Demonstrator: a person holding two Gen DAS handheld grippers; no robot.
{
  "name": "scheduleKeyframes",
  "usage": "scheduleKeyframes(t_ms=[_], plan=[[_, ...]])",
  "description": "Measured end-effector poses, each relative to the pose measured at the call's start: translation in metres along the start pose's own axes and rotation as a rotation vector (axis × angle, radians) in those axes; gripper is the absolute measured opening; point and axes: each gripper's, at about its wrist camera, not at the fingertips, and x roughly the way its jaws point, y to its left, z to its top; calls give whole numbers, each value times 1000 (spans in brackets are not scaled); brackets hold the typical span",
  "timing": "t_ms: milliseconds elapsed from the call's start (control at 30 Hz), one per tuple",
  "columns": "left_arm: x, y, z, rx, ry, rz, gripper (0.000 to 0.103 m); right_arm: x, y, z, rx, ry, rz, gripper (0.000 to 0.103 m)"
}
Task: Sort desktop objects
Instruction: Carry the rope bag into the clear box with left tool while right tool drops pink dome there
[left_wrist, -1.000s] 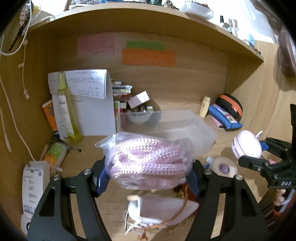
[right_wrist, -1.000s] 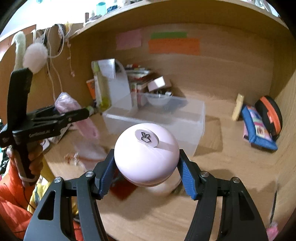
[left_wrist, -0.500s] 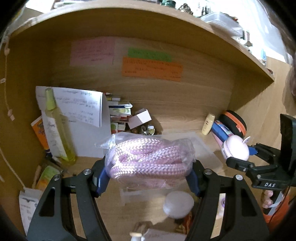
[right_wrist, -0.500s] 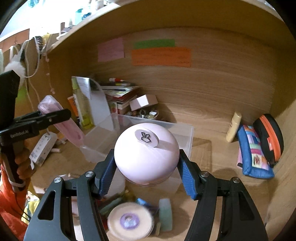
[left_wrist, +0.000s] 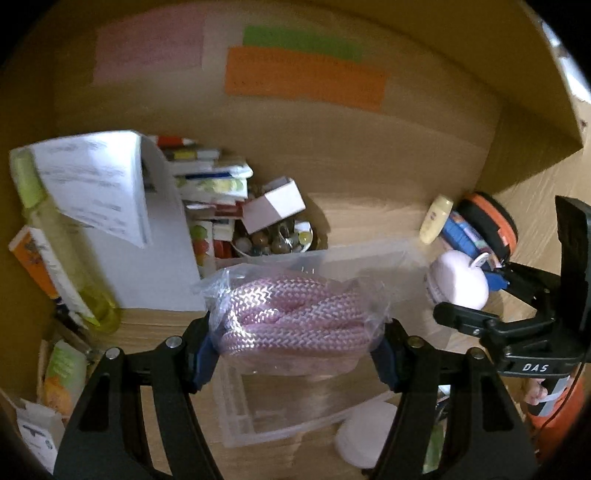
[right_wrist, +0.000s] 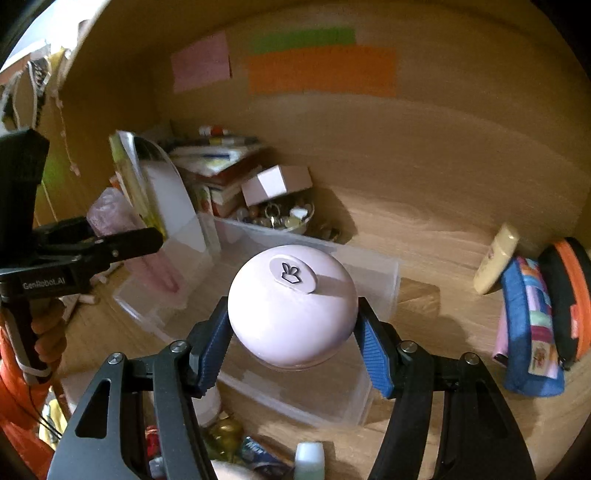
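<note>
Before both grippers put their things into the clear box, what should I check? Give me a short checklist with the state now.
1. Left gripper holds the bag of pink rope on both sides: ok.
2. Right gripper holds the round pink ball on both sides: ok.
3. Clear box is open on top: ok.
4. Ball is above the box: ok.
5. Rope bag is fully over the box: cannot tell.
6. Enough gap between the two grippers: cannot tell.
</note>
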Motion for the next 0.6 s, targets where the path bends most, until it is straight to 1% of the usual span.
scheduleKeyframes(t_ms=[100,233,367,433,600], plan=[[19,1,3,4,61,-18,68,20,-5,2,-6,57,6,60],[43,1,7,33,125,0,68,40,-10,2,-18,111,5,60],[61,3,10,35,177,6,68,56,-13,4,-38,154,-4,60],[66,5,10,30,188,10,69,61,-14,4,-43,174,-4,60],[70,4,12,38,183,20,70,72,-15,7,-64,200,-20,60]])
